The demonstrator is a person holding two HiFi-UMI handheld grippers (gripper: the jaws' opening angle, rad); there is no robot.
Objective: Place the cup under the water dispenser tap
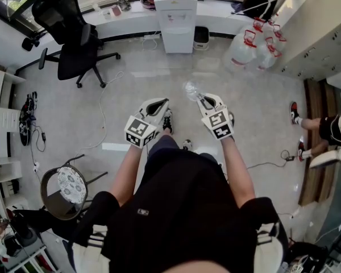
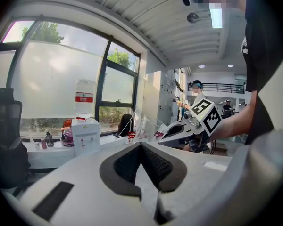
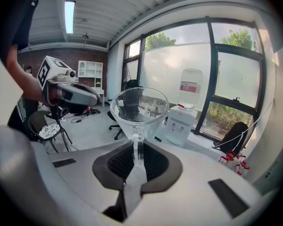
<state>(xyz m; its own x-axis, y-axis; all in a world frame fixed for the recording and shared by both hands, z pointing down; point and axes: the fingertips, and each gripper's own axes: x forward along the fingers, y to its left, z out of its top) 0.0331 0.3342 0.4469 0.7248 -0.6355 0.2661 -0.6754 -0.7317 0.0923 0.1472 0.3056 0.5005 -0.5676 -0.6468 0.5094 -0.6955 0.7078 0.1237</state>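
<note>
Person standing on a pale, glossy floor, well apart from the water dispenser. The dispenser is set against the window wall: a white boxy cabinet topped by an inverted clear bottle with a red label. The cup is carried in the right gripper, out in front of the body and not yet near the tap. It is a clear, thin-walled vessel, wide at the round rim and tapering to a narrow, stem-like part. That narrow part is clamped between the dark ribbed pads. The bowl sits upright above the jaws, which is judged to leave the mouth free for the tap. The gripper is pointed toward the dispenser, so the approach is taken to be the step in hand. The left gripper is clenched on nothing, its pads pressed together edge to edge. It is held beside the right one, apparently as a spare with no part in the carry. Both gripper shells are of smooth white moulded plastic. The transparent material is expected to be slippery and easily crushed, so a light, steady pinch is thought advisable.
</note>
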